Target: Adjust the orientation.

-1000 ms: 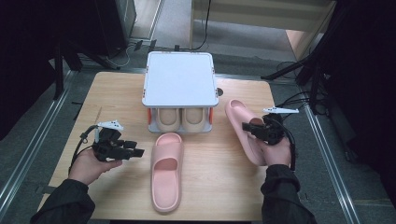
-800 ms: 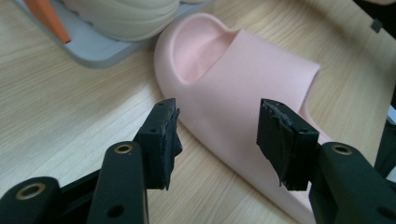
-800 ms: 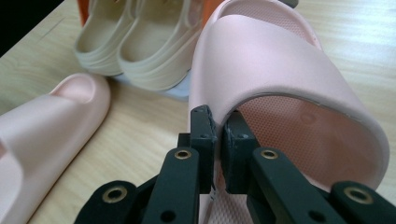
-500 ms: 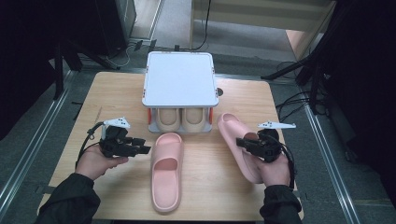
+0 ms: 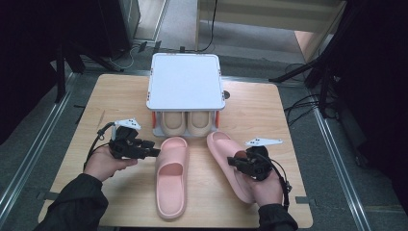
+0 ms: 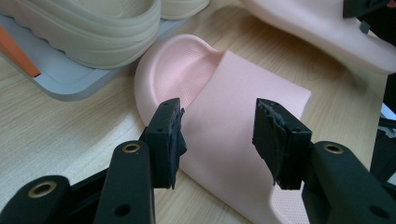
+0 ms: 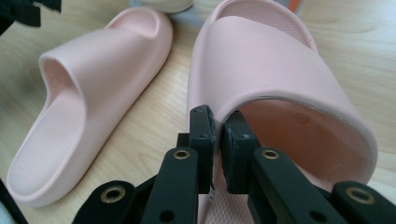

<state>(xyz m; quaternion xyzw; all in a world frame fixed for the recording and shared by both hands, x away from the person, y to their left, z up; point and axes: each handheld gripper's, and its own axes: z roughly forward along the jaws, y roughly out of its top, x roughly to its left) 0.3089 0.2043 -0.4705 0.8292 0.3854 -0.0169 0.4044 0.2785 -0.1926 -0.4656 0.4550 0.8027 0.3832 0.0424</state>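
Pink slippers: one [image 5: 172, 180] mid wooden desk [image 5: 110, 101], left tool [image 5: 153, 153] apart beside it; other [image 5: 231, 161] clamped in right tool [image 5: 231, 162]. Grey floor around. Rack [image 5: 185, 82] holds beige pair [image 5: 185, 122].

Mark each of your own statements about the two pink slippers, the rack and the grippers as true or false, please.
1. The right gripper pinches the strap edge of the right pink slipper. True.
2. The left gripper has its fingers clamped on the left pink slipper. False: they stand apart around its strap, not pressing.
3. Beige slippers sit in the rack. True.
4. The pink slippers are stacked. False: both lie side by side on the table.
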